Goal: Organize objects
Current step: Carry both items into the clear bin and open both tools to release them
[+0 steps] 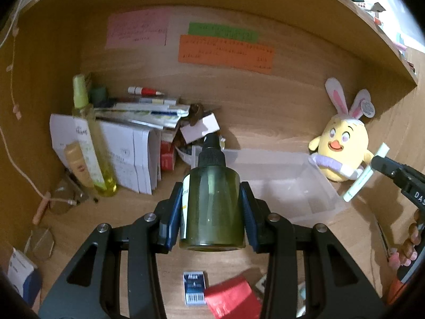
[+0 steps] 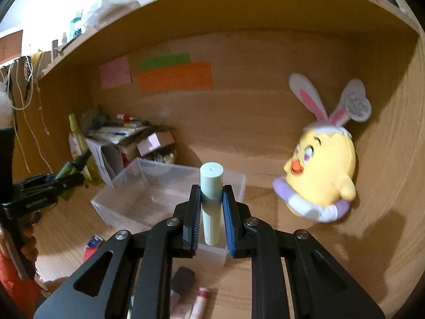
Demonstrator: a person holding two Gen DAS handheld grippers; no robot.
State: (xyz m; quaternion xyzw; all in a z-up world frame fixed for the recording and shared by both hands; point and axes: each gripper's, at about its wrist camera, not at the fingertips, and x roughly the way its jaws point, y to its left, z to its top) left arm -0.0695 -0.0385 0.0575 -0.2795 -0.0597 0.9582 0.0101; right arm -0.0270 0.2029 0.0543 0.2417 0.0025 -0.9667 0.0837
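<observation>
My left gripper [image 1: 212, 194] is shut on a dark green bottle [image 1: 212, 202] with a black cap, held above the wooden desk just in front of a clear plastic bin [image 1: 287, 183]. My right gripper [image 2: 211, 194] is shut on a pale green tube [image 2: 211, 194], held upright over the near side of the same bin [image 2: 127, 199]. In the left wrist view the right gripper [image 1: 377, 164] holds the tube [image 1: 364, 178] at the right, past the bin. In the right wrist view the left gripper [image 2: 71, 175] and its bottle [image 2: 67, 171] show at the left.
A yellow chick plush [image 1: 342, 143] with bunny ears sits at the back right. A pile of papers, boxes and pens [image 1: 138, 133] and a tall yellow bottle [image 1: 90, 138] fill the back left. A small blue box [image 1: 195, 287] and red packet [image 1: 231, 297] lie near me.
</observation>
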